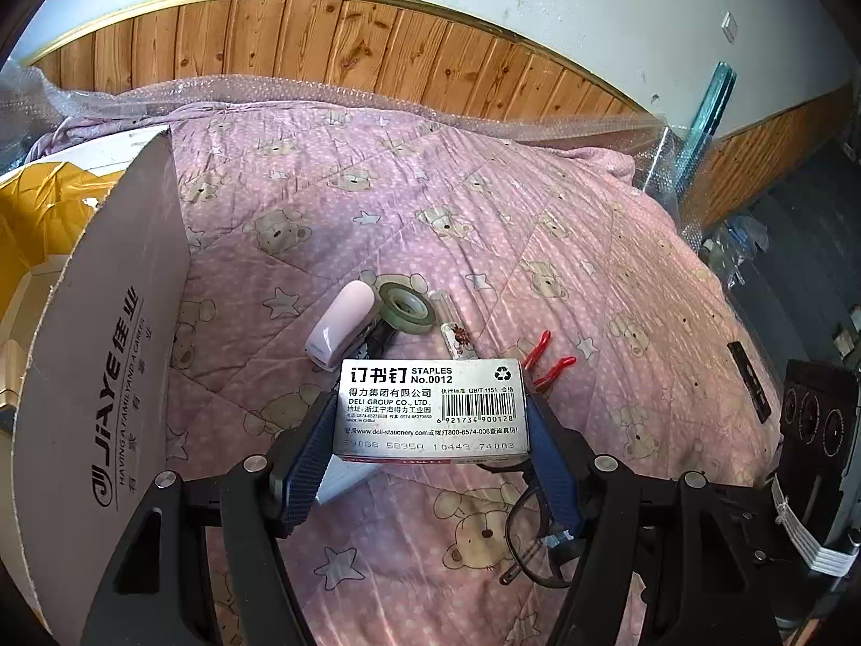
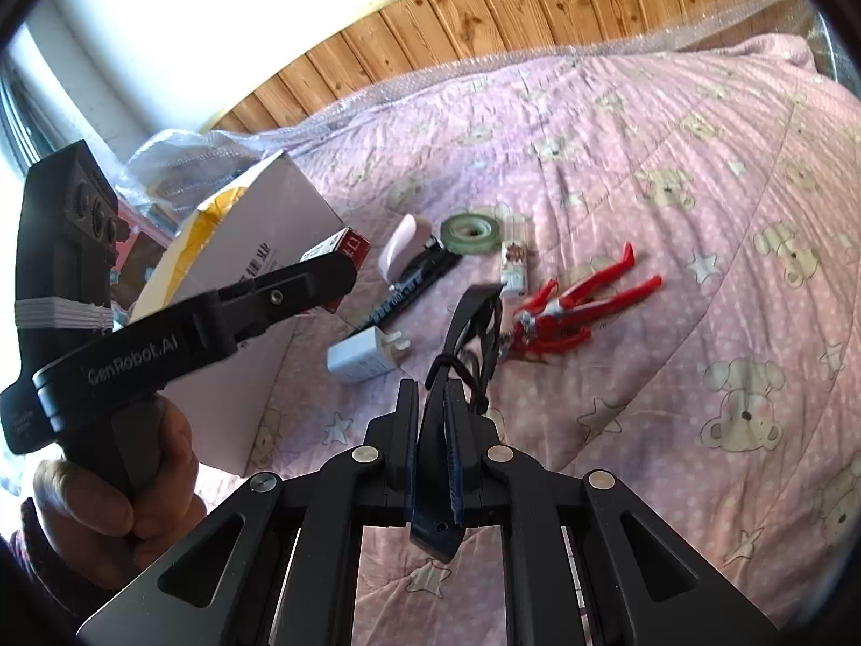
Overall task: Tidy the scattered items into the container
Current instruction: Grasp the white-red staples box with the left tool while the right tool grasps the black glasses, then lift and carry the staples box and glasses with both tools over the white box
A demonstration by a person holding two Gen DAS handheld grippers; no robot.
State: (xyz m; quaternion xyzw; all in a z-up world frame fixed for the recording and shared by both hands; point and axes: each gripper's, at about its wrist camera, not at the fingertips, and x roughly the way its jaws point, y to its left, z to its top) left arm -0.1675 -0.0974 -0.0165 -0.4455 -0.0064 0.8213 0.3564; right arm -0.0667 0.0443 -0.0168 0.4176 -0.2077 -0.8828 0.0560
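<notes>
- Gripping a white rectangular box of staples point(image 1: 430, 409), the left gripper point(image 1: 430, 430) has its blue pads tight on both sides, above the pink bear-print quilt point(image 1: 376, 188).
- Beside it, on the left, stands the open grey cardboard box point(image 1: 107, 350).
- The right gripper point(image 2: 433, 430) is closed on black-framed eyeglasses point(image 2: 473, 323).
- A pink stapler point(image 2: 401, 247), a green tape roll point(image 2: 471, 231), a white charger plug point(image 2: 360, 358) and red-handled pliers point(image 2: 581, 301) lie on the quilt.

One each — stapler point(image 2: 402, 243), tape roll point(image 2: 471, 233), pliers point(image 2: 570, 304), charger point(image 2: 361, 359), glasses point(image 2: 473, 323).

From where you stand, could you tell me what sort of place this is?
Probably a bedroom: a pink bear-print quilt covers a bed, with wood panelling along the wall behind it.
</notes>
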